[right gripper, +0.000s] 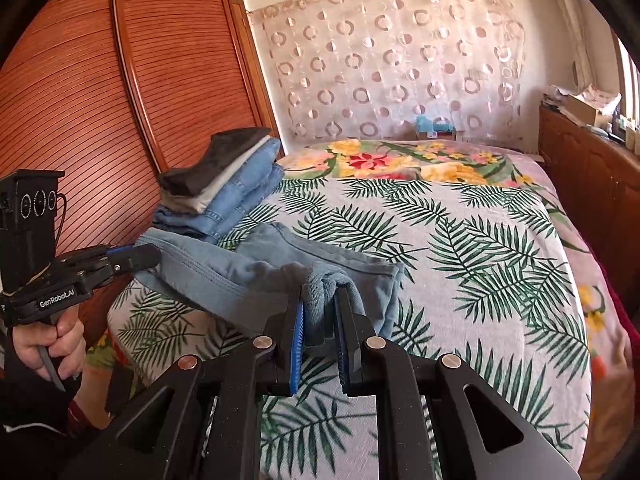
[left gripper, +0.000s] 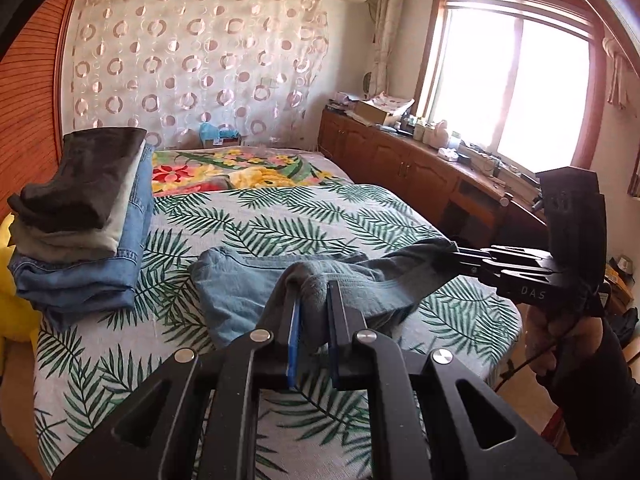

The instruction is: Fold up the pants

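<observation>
Clearly a fold is under way: each tool is clamped narrow on a bunched edge of the light blue pants point(left gripper: 240, 300), the left tool point(left gripper: 312, 308) at one corner and the right tool point(right gripper: 320, 304) at the other, so the near end hangs lifted between them while the far part lies on the palm-leaf bedspread point(left gripper: 320, 216). A stack of folded clothes point(left gripper: 80, 216) sits just beyond, toward the wardrobe point(right gripper: 80, 80). Judging by this, the next move calls for carrying both corners forward together, level and taut, laying them over the far part with edges aligned before letting go.
</observation>
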Tool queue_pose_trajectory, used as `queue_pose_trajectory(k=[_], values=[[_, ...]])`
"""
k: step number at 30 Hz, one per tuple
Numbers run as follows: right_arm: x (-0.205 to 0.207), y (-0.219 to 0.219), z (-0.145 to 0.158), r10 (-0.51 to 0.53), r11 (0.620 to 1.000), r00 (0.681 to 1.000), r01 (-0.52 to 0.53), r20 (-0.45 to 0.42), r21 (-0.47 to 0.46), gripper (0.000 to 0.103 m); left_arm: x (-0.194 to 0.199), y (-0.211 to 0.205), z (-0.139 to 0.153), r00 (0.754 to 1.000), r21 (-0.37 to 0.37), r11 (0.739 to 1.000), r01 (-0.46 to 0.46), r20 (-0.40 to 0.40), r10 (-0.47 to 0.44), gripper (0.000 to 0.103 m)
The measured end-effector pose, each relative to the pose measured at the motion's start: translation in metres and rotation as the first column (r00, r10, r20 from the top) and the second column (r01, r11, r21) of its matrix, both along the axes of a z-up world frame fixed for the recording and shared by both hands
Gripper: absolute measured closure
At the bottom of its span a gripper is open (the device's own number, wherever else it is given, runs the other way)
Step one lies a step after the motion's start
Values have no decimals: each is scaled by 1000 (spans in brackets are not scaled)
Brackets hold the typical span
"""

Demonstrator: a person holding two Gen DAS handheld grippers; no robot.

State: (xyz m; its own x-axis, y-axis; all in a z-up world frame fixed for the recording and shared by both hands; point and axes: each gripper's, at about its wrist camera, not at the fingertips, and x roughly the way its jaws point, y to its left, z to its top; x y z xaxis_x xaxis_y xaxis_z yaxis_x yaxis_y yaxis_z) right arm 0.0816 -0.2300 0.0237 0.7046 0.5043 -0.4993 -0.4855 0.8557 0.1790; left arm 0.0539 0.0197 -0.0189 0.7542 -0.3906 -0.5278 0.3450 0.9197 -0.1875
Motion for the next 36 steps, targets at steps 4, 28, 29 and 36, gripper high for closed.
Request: queue_pose_trajectory(k=[4,28,29,36], values=[[24,10,-1,-8,1000,1000,8,-12,-4,89,14,5,-1,1000,-4,1000,-20,-4,20,91],[97,63,-31,-34,993,994,22,-102,-118,89,48,18,-49,991,77,995,-60,-118,69,31],[96,63,-30,-35,992,995,24,-95,-120,84,44,20,-50,990,71,996,-59,-121,67,27],[74,40,-24,-73,991,996,67,-51,-116,69,20,28,-62,986,63,996,-62,-153,71,27]])
